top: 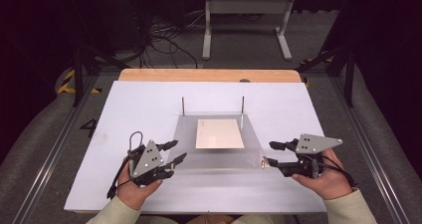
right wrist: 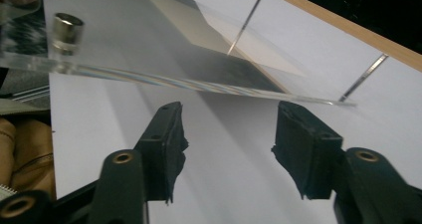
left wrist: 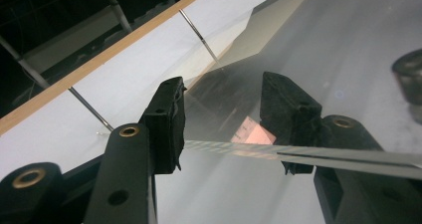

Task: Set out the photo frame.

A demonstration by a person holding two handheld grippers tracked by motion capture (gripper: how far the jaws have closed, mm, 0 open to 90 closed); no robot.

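A clear acrylic plate (top: 219, 157) lies raised over the white board, with a pale card (top: 219, 133) beneath its far half. My left gripper (top: 177, 151) is open at the plate's left front corner. In the left gripper view the plate's edge (left wrist: 234, 147) runs between the open jaws of that gripper (left wrist: 223, 104), and neither pad presses on it. My right gripper (top: 271, 153) is open at the plate's right front corner. In the right gripper view the plate's edge (right wrist: 199, 84) lies just beyond the fingertips of that gripper (right wrist: 231, 117).
Two thin metal rods (top: 183, 106) (top: 243, 104) stand upright at the plate's far corners. A short metal standoff (right wrist: 67, 27) sits at a front corner of the plate. The white board (top: 129, 114) rests on a wooden table (top: 209, 75). A metal frame (top: 246, 15) and cables lie on the floor behind.
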